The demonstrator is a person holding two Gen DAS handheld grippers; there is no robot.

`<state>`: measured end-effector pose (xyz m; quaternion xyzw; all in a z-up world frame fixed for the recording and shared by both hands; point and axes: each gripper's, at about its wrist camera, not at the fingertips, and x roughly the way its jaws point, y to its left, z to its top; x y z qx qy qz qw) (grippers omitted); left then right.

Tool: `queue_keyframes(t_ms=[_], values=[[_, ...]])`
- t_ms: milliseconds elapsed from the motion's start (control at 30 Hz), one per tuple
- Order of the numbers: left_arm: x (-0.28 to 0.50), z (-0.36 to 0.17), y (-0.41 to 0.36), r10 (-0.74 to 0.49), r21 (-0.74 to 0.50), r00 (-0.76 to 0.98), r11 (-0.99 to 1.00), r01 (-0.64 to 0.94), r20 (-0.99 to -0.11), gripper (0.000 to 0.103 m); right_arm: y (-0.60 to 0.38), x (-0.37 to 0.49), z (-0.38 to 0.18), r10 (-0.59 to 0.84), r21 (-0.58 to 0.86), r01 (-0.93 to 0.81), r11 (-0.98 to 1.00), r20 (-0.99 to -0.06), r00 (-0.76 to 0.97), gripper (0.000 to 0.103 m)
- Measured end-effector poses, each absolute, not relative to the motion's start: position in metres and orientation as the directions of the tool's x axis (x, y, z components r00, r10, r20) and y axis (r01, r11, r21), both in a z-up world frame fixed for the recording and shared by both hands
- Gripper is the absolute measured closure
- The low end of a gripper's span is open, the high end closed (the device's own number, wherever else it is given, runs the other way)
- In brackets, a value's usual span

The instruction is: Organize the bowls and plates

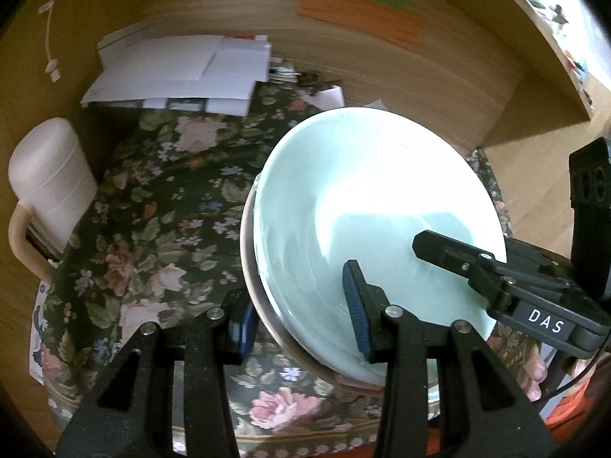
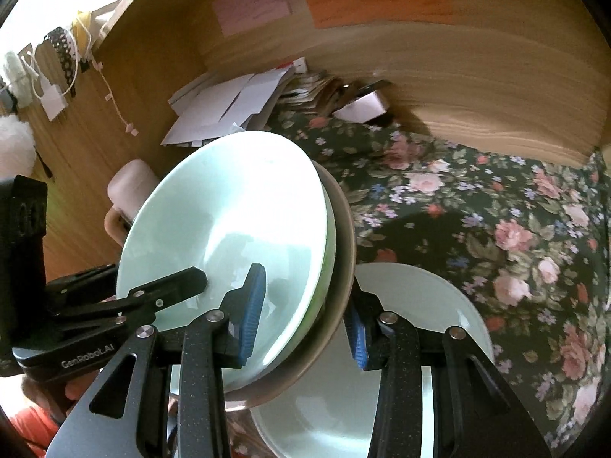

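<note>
Stack of bowls, pale mint nested in a beige outer one, sits centre-right of the left view, tilted clear of the floral cloth. Left gripper and right gripper each clamp opposite rims, probably sharing the load. White plate lies lower right, below the stack.

Writing on coloured paper notes blurred, unreadable. Pale plate on tablecloth partly hidden behind right gripper, cut off at bottom edge. Cream jug partly cut at left.
</note>
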<state>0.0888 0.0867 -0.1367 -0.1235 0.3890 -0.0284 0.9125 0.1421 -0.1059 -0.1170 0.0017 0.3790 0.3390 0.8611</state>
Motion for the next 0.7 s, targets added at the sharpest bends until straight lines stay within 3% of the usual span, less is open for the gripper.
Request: queue_keyframes(t_ms=[700], values=[[0.099, -0.143, 0.02, -0.206, -0.244, 0.661, 0.969, 0.035, -0.722, 0.062, -0.171, 0.144, -0.135, 0.549, 0.291, -0.505, 0.813, -0.672, 0.496, 0.067]])
